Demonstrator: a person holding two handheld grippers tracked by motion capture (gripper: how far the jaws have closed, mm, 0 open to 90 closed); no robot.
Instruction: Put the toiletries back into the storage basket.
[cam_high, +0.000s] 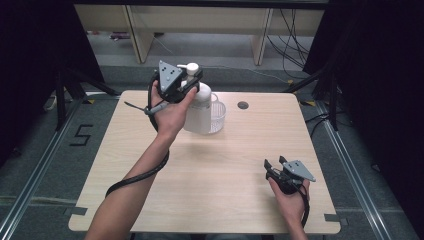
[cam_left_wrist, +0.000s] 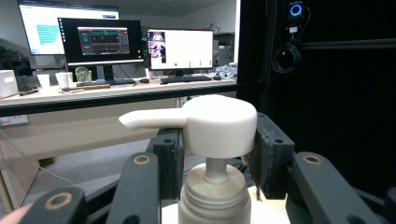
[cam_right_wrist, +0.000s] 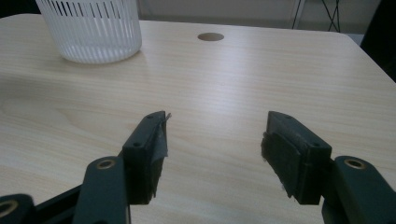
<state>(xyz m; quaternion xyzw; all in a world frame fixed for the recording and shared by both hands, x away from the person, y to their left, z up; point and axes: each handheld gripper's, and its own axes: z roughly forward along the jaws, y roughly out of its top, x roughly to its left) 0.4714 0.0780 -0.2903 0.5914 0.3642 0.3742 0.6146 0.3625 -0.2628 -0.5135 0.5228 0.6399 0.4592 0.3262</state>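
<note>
A white pump bottle (cam_high: 198, 114) is at the back middle of the wooden table (cam_high: 210, 170), right beside a clear ribbed basket (cam_high: 219, 114). My left gripper (cam_high: 193, 80) is shut on the bottle's pump head (cam_high: 189, 67). In the left gripper view the pads sit on either side of the white pump head (cam_left_wrist: 219, 122), whose spout points left, with the bottle's neck (cam_left_wrist: 215, 196) below. Whether the bottle stands on the table or hangs just above it is unclear. My right gripper (cam_high: 275, 162) rests open near the front right of the table, and its jaws (cam_right_wrist: 215, 140) hold nothing.
The ribbed basket (cam_right_wrist: 93, 32) stands ahead and left of my right gripper. A round cable hole (cam_high: 243, 105) lies at the table's back right. Black curtains flank the table. A desk with monitors (cam_left_wrist: 102, 42) is seen beyond the bottle.
</note>
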